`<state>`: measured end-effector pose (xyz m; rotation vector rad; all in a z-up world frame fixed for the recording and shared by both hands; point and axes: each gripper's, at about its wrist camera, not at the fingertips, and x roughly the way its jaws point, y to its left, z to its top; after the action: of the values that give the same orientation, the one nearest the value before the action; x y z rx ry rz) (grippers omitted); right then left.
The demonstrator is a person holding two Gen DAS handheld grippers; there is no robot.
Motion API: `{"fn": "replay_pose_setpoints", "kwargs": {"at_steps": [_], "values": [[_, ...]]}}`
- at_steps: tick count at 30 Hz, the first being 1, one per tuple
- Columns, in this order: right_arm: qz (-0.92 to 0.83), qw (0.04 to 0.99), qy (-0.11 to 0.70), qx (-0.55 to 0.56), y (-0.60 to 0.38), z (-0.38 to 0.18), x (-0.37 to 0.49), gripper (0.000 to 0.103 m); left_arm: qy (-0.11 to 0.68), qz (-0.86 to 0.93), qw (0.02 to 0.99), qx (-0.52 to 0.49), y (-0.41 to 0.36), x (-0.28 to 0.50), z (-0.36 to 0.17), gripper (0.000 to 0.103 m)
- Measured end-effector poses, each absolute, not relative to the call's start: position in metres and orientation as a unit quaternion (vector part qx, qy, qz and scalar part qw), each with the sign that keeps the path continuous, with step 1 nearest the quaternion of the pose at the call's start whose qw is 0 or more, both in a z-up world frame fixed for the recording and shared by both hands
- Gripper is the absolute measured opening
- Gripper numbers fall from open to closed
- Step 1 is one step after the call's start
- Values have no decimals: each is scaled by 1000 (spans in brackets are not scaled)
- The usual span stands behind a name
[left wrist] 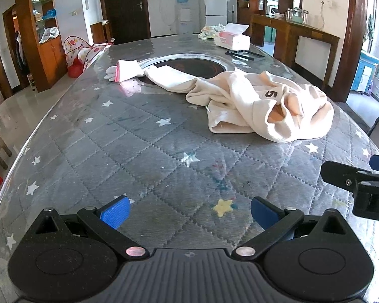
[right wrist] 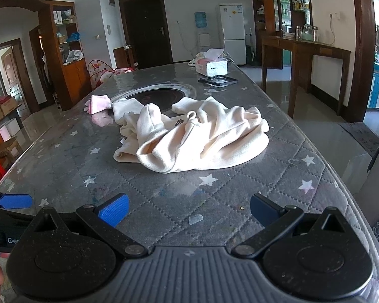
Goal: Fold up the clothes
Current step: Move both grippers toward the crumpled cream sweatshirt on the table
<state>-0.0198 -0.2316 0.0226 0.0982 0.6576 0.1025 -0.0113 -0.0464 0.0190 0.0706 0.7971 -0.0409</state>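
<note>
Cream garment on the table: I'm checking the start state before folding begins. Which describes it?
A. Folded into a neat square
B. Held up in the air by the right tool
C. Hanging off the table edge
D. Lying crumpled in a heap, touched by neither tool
D: the cream garment lies bunched on the table, and both the left tool and the right tool are open, short of it.

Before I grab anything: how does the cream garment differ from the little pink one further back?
The cream garment is much larger than the pink garment. The cream one is crumpled in a loose heap with a sleeve trailing out; the pink one lies flatter and compact. The cream one lies nearer both grippers. Both rest on the table, ungripped.
</note>
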Motion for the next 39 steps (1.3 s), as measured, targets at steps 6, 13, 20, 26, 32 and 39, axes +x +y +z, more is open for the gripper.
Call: {"fn": "replay_pose_setpoints", "kwargs": {"at_steps": [6, 13, 20, 26, 32, 39], "values": [[51, 943, 324, 49, -231, 22, -20, 103, 388, -24, 920, 38, -50, -11, 19, 103], [50, 943, 326, 50, -231, 21, -19, 103, 389, -27, 920, 42, -53, -11, 18, 103], [51, 942, 328, 52, -232, 20, -18, 103, 391, -29, 919, 44, -55, -10, 18, 103], [51, 941, 329, 53, -232, 19, -17, 103, 393, -31, 918, 47, -57, -8, 16, 103], [52, 941, 331, 54, -232, 18, -16, 103, 394, -32, 917, 50, -58, -8, 16, 103], [53, 940, 334, 55, -232, 16, -15, 103, 397, -33, 916, 53, -60, -6, 14, 103]]}}
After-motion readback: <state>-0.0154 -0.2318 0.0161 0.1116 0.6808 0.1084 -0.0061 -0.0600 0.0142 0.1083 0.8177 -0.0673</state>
